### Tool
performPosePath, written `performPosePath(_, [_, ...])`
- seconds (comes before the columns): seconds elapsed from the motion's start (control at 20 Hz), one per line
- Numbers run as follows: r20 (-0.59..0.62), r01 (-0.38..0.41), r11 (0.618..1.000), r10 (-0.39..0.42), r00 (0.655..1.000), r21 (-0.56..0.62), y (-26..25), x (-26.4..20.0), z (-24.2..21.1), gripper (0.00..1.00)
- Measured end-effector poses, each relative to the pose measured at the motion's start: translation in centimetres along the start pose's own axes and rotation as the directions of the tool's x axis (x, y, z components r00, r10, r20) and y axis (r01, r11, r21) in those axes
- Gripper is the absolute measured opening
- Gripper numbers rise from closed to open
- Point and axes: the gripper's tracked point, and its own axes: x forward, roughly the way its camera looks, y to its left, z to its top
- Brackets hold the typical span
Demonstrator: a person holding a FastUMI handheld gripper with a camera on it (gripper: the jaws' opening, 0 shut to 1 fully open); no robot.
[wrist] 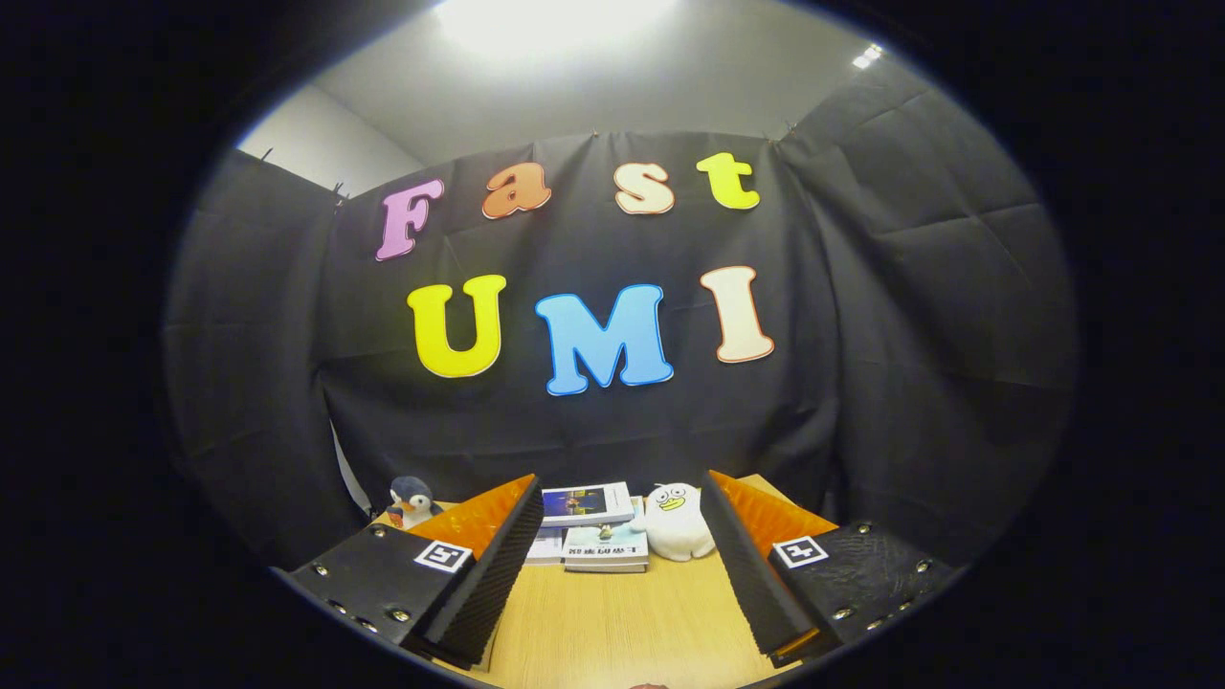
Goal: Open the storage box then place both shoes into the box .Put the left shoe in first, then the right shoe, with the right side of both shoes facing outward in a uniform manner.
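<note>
My gripper (620, 486) is held level above a light wooden table (622, 622), its two fingers spread wide apart with nothing between them. The view points at the back wall of the booth rather than down at the table. Beyond the fingertips, at the table's far edge, lie a few stacked books (591, 526).
A small penguin plush (412, 500) sits at the far left corner of the table, behind the left finger. A white duck plush (674, 522) rests beside the books, just left of the right finger. Black cloth walls close the booth at the back and on both sides.
</note>
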Motion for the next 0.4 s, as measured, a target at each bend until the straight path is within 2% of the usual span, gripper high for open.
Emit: performPosePath(0.4, [0.02, 0.003, 1.0, -0.003, 1.0, 0.008, 0.18, 0.72, 0.47, 0.99])
